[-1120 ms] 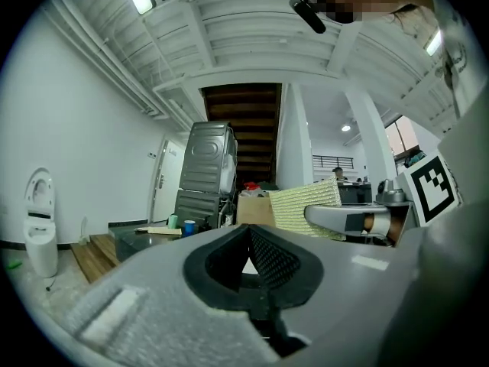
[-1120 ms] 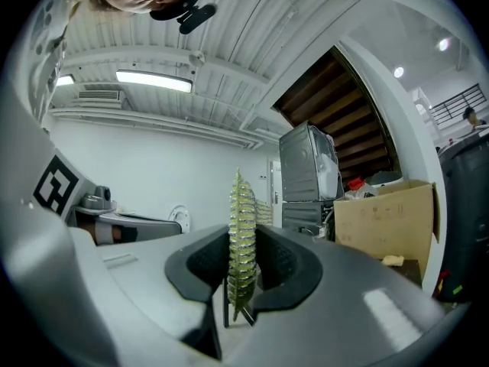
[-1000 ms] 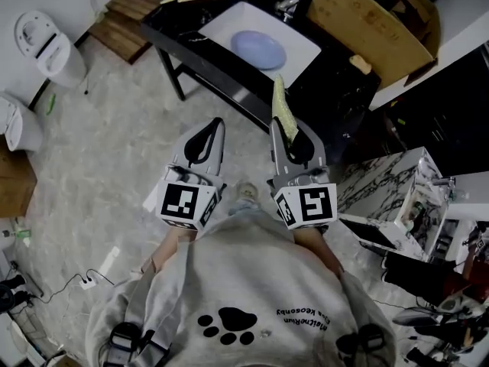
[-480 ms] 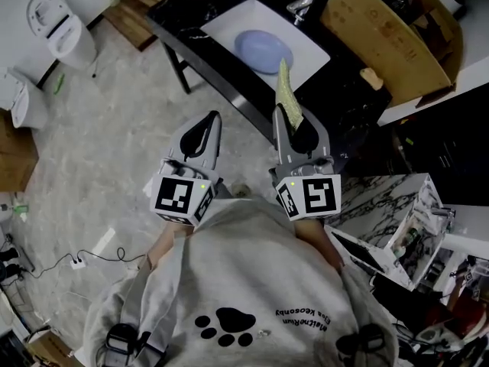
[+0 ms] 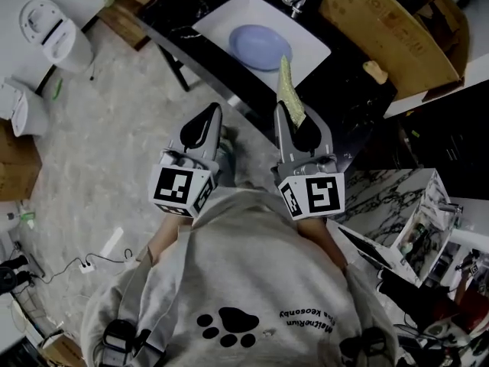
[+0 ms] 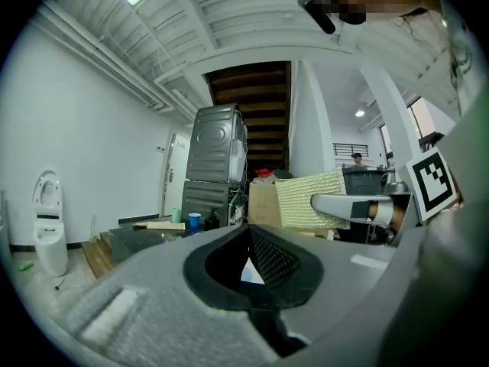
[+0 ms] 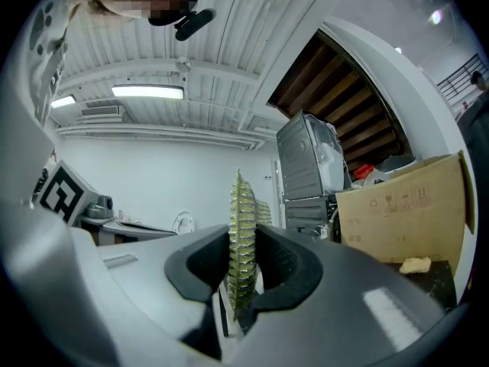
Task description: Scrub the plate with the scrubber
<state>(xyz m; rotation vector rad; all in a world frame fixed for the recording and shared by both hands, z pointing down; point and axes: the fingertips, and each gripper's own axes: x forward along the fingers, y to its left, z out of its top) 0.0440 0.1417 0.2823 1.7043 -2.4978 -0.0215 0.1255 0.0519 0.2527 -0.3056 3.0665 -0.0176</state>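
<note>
The right hand-held gripper (image 5: pixel 289 113), at frame centre, is clamped on the yellow-green scrubber (image 5: pixel 286 82), which juts ahead toward the blue plate (image 5: pixel 260 47) in the white sink (image 5: pixel 221 23) at upper centre, seemingly ready to scrub, while the left hand-held gripper (image 5: pixel 209 115) beside it is closed on nothing.

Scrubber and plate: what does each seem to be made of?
Scrubber: thin yellow-green mesh or fibre pad, judging by its knobbly woven texture, clamped edge-on in the right gripper. Plate: smooth, pale blue, matte-looking; ceramic or plastic, cannot tell.
</note>
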